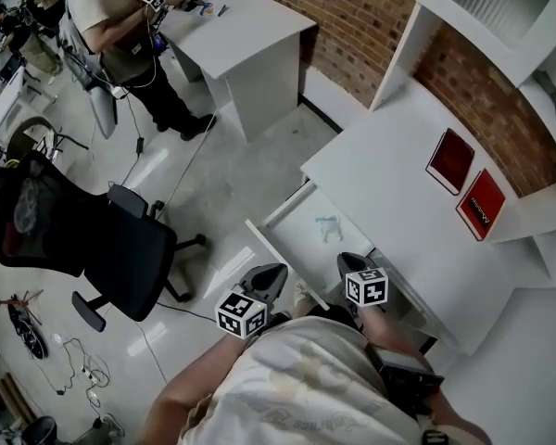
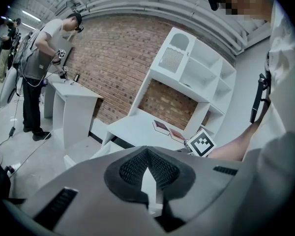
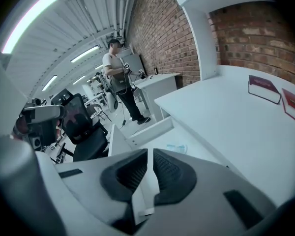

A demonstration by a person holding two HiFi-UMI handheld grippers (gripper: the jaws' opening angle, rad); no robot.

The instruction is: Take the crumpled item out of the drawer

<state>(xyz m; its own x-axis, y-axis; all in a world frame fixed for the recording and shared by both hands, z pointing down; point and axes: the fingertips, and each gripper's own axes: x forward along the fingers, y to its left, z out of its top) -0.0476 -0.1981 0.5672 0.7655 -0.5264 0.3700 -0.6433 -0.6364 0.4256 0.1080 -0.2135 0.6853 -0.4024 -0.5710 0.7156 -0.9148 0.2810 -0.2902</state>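
The drawer (image 1: 280, 260) is white and shallow, and it stands pulled well out from under the desk (image 1: 398, 188). The crumpled item (image 1: 328, 227) (small, pale bluish-white, thin and scrunched) lies on the drawer's floor near the desk's edge, apart from the front wall.

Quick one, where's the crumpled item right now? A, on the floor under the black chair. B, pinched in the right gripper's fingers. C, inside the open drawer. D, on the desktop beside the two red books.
C: the head view shows the crumpled item lying loose on the bottom of the pulled-out drawer.
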